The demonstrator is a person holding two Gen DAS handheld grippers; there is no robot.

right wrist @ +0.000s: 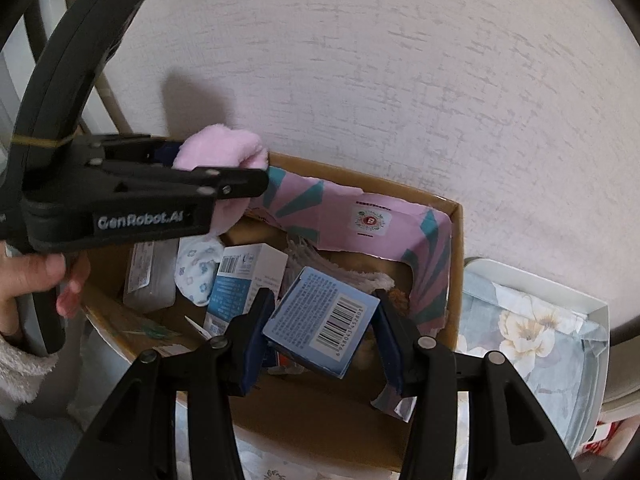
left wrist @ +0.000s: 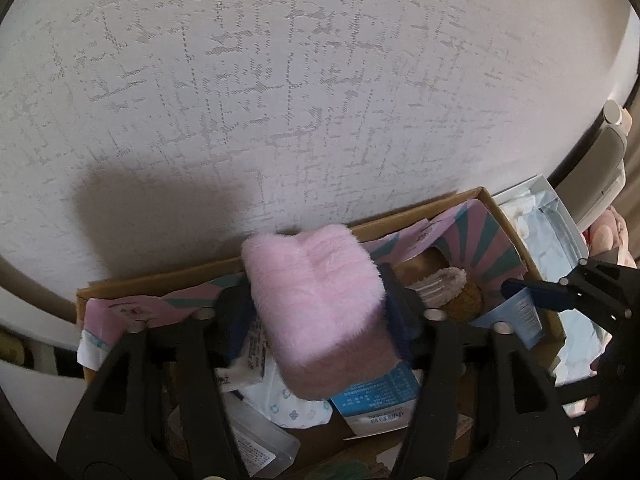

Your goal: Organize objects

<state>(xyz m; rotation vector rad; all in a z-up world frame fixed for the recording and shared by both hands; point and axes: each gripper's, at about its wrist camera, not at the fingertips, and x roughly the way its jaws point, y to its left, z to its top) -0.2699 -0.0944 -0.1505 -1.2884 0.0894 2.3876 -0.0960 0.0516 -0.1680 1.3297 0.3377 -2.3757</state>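
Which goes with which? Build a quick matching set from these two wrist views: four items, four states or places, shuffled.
Items:
1. pink fuzzy sock
2. blue barcode box
3. cardboard box
4. floral fabric

States:
A. lined with pink-teal paper, holds clutter
B. clamped in left gripper
C. lies in white tray, right of cardboard box
D. between right gripper fingers

Pairs: 1-B, 2-D, 3-A, 4-C
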